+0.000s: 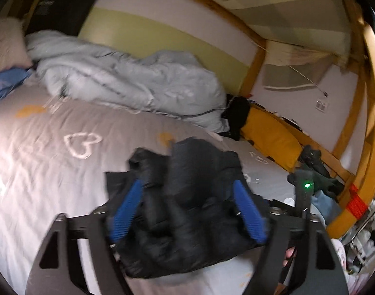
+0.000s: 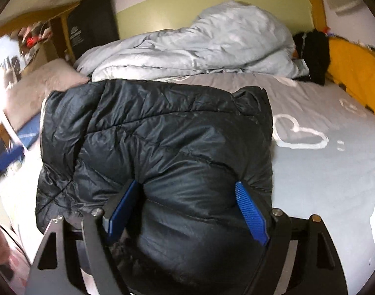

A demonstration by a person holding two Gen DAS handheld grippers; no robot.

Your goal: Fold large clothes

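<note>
A black puffer jacket [image 2: 158, 142] lies on the grey bed sheet [image 2: 322, 172], bundled and partly folded. My right gripper [image 2: 187, 186] has its blue pads wide apart with a thick fold of the jacket bulging between them. In the left wrist view the jacket [image 1: 192, 196] is bunched up, and my left gripper [image 1: 187, 184] also has its blue pads spread with jacket fabric filling the gap. Both sets of pads press against the padding. The other gripper [image 1: 304, 191], with a green light, shows at the right of the left wrist view.
A crumpled pale blue duvet [image 1: 128, 78] lies along the far wall. A yellow cushion [image 1: 271, 137] and dark clothes [image 1: 236, 115] sit by the wooden bed frame [image 1: 369, 113]. A pink pillow [image 2: 39, 86] is at the left. The sheet [image 1: 52, 147] has heart prints.
</note>
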